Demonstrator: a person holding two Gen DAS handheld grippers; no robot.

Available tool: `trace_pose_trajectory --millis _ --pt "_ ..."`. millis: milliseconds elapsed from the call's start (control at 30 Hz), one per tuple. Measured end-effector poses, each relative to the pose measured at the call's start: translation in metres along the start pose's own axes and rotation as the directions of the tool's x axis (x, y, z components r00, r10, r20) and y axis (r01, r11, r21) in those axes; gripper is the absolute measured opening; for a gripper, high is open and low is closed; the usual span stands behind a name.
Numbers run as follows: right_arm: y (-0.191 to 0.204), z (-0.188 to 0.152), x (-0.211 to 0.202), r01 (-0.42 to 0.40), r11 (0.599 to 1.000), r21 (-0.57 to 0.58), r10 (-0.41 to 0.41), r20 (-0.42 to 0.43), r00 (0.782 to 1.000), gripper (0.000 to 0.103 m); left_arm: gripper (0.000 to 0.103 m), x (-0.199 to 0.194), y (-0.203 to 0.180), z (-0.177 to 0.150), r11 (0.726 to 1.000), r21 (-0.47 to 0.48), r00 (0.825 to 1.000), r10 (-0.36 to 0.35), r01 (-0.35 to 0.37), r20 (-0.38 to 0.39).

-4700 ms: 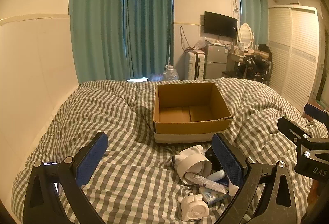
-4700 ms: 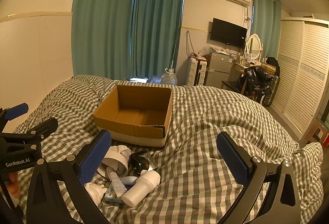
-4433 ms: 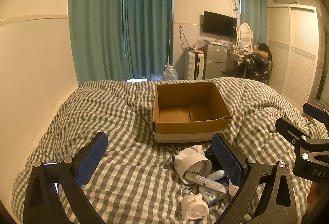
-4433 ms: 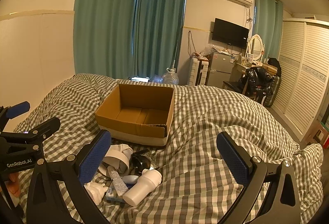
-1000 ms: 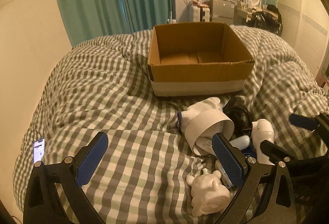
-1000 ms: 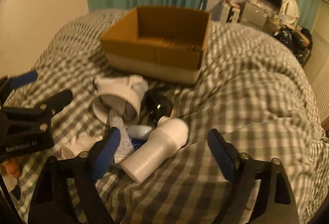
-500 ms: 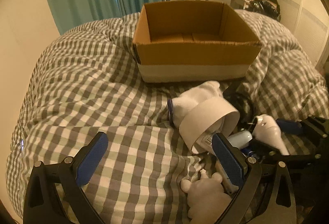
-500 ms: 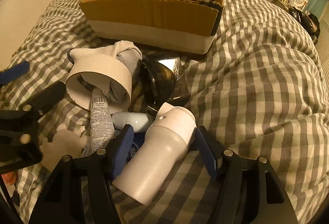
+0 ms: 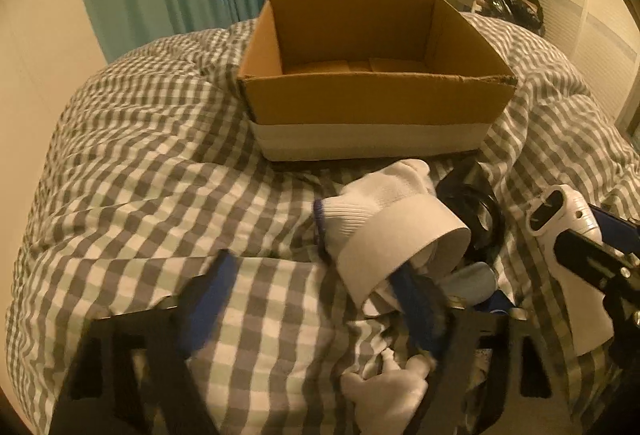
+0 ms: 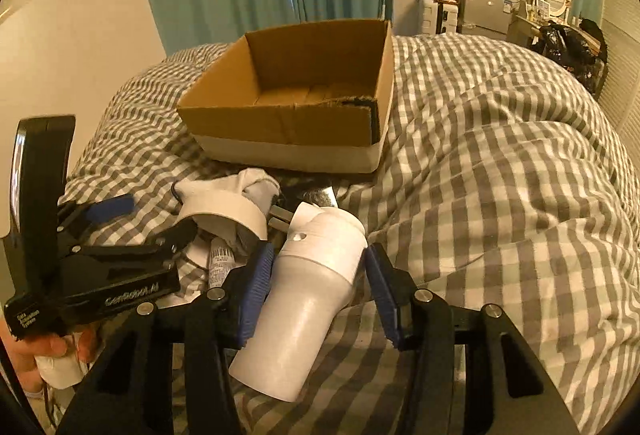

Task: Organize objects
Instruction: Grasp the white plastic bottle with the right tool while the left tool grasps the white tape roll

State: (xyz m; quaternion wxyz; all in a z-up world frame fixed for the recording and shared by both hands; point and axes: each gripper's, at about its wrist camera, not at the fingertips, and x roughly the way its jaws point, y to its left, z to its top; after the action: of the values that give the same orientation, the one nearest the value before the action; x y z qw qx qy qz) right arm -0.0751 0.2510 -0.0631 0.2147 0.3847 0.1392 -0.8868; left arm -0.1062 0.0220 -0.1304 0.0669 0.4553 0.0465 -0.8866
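Here, a checked duvet (image 10: 500, 163) covers the bed, and on it sits an open cardboard box (image 10: 296, 107) with bare flaps for a floor. Just in front of the box lies a heap of small things: a white sock (image 9: 384, 191), a white tape roll (image 9: 400, 243) and a tube (image 10: 221, 262). The right gripper (image 10: 320, 291) pinches a white bottle (image 10: 308, 299) between its blue pads, while the left gripper (image 9: 316, 299) is spread wide, one finger at the tape roll.
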Motion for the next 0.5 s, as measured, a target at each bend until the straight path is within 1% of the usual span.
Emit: trace_pose_trajectory --millis 33,100,200,233,267,300,500 --pt "0.001 0.003 0.002 -0.003 1.0 0.0 0.003 -0.004 1.0 0.048 0.058 0.001 -0.002 0.001 1.0 0.009 1.0 -0.006 0.006 -0.005" --pt "0.001 0.003 0.002 -0.013 1.0 0.002 0.013 -0.005 1.0 0.048 0.041 0.005 -0.006 0.001 1.0 0.026 1.0 -0.017 0.018 -0.02" --pt "0.0 0.004 0.003 -0.019 1.0 0.005 0.019 -0.009 1.0 0.048 0.025 0.006 -0.009 0.002 0.999 0.044 0.999 -0.031 0.032 -0.02" --pt "0.0 0.003 0.004 -0.019 1.0 0.006 0.019 -0.011 1.0 0.048 0.022 0.004 -0.01 0.002 0.998 0.05 0.999 -0.032 0.032 -0.015" --pt "0.001 0.003 0.003 -0.019 1.0 0.005 0.019 -0.01 1.0 0.048 0.017 0.003 -0.012 0.003 0.998 0.057 1.0 -0.03 0.03 -0.009" --pt "0.001 0.003 0.004 -0.016 1.0 0.003 0.016 -0.008 1.0 0.048 0.015 0.002 -0.012 0.002 0.998 0.058 1.0 -0.025 0.025 -0.003" --pt "0.003 0.003 -0.003 -0.01 1.0 0.0 0.01 0.013 1.0 0.048 0.013 -0.014 -0.002 0.005 1.0 0.016 0.999 -0.007 0.006 0.048"
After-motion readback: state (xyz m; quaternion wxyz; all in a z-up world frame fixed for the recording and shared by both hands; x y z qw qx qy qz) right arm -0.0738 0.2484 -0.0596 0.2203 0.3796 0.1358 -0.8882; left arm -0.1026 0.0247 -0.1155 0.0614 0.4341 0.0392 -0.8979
